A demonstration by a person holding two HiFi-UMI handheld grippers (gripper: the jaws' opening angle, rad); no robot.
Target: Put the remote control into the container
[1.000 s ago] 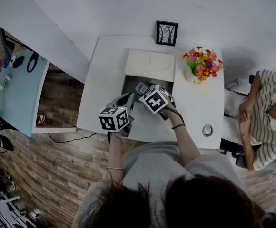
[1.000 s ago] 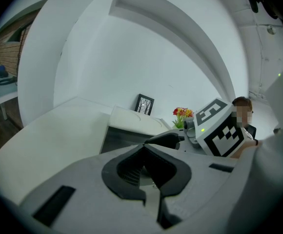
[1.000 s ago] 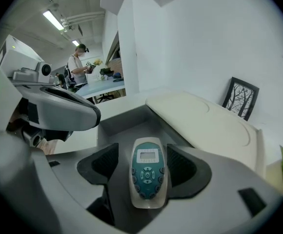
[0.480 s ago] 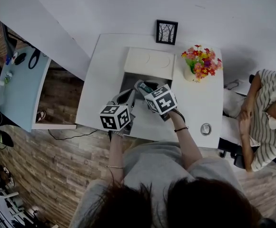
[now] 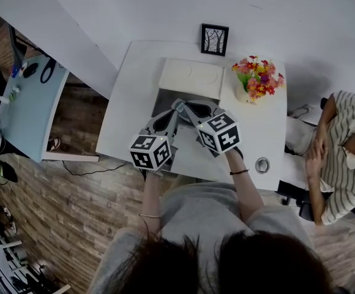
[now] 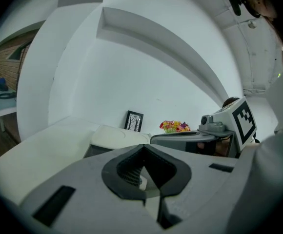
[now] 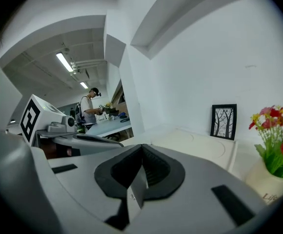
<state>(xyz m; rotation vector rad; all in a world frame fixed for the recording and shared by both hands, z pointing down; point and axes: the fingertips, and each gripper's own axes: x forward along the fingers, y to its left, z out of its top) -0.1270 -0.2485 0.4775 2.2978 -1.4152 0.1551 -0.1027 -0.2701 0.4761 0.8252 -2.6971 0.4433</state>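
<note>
The grey container (image 5: 163, 97) stands open on the white table (image 5: 131, 103), its cream lid (image 5: 191, 78) laid back behind it. Both grippers hang over its opening and hide most of the inside; no remote control shows in any view. My right gripper (image 5: 180, 106) (image 7: 141, 147) points at the lid (image 7: 200, 145). Its jaws have just been closing and now meet with nothing between them. My left gripper (image 5: 169, 116) (image 6: 142, 149) sits beside it on the left, shut and empty too. Each gripper shows in the other's view.
A framed tree picture (image 5: 214, 41) leans on the wall behind the container. A vase of flowers (image 5: 257, 79) stands right of the lid. A small round object (image 5: 262, 164) lies near the table's right front corner. A person in a striped shirt (image 5: 343, 146) sits at the right.
My right gripper has risen out of the container and drawn back toward me, its jaws going from open to shut. The left gripper has lifted a little.
</note>
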